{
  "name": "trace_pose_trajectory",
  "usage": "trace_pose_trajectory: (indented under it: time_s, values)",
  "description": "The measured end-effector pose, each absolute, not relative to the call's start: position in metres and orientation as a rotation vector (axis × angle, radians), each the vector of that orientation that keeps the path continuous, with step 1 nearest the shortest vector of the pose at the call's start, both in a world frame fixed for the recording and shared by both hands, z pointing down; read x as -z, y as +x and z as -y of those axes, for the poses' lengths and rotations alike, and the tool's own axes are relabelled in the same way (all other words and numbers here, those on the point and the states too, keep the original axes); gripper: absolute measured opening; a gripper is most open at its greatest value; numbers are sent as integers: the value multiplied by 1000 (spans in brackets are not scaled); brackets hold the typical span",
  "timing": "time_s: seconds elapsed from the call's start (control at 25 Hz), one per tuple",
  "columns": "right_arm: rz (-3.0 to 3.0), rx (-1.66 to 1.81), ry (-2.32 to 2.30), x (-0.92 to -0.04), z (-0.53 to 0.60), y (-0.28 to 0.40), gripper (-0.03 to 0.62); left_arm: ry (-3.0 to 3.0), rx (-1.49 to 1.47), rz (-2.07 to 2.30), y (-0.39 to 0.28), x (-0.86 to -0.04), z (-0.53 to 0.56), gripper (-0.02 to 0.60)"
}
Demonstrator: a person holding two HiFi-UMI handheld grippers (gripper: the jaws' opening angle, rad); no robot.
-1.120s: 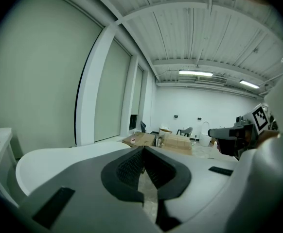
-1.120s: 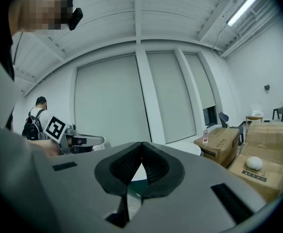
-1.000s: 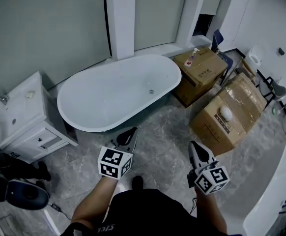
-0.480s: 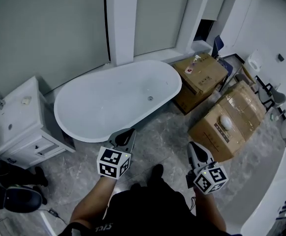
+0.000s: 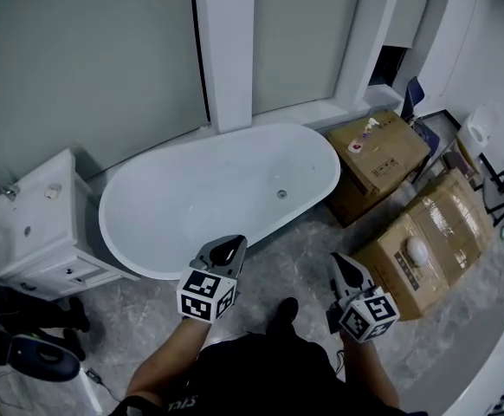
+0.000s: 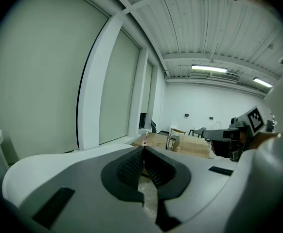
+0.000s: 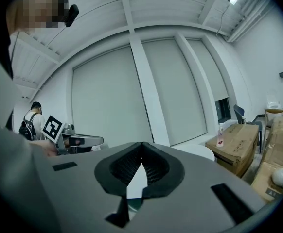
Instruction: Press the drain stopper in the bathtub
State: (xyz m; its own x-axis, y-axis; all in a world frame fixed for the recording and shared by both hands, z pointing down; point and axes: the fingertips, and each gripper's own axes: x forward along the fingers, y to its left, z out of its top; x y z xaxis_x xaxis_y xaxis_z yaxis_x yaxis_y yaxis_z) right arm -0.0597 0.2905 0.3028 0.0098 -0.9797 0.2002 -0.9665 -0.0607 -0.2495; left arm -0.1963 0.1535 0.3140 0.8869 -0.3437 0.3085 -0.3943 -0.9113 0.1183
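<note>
Ahead of you on the grey marbled floor stands the white oval bathtub, its far side running along the wall of tall panels. The drain stopper shows as a small round spot on the tub's bottom, toward the right-hand end, and nothing touches it.

You hold both tools low in front of your body, on your side of the tub and well apart from the stopper. Your left hand-held gripper points at the tub's near rim and sits close to it. Its own view shows the ribbed pads clenched, tips meeting, with nothing between them. Your right hand-held gripper hangs over bare floor to the right. Its jaws are likewise pressed together and it carries nothing.

Just right of the tub sit 2 cardboard boxes, 1 behind the other. A small bottle stands on the far box and a white rounded object lies on the near one. A white cabinet stands at the tub's left end. The right gripper view also catches a person with a backpack far off at the left.
</note>
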Motion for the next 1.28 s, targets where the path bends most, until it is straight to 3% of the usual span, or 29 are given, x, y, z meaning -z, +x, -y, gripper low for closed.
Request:
trace_pose_trajectory:
  time_s: [0.52,1.28]
  values:
    - [-2133,549,-2148,-314,-222,125,14,2903,-488,551,1,-303,-98,14]
    - [-2114,650,-2219,-337,-103,232,15,2870,-473,501,117,-327,36,14]
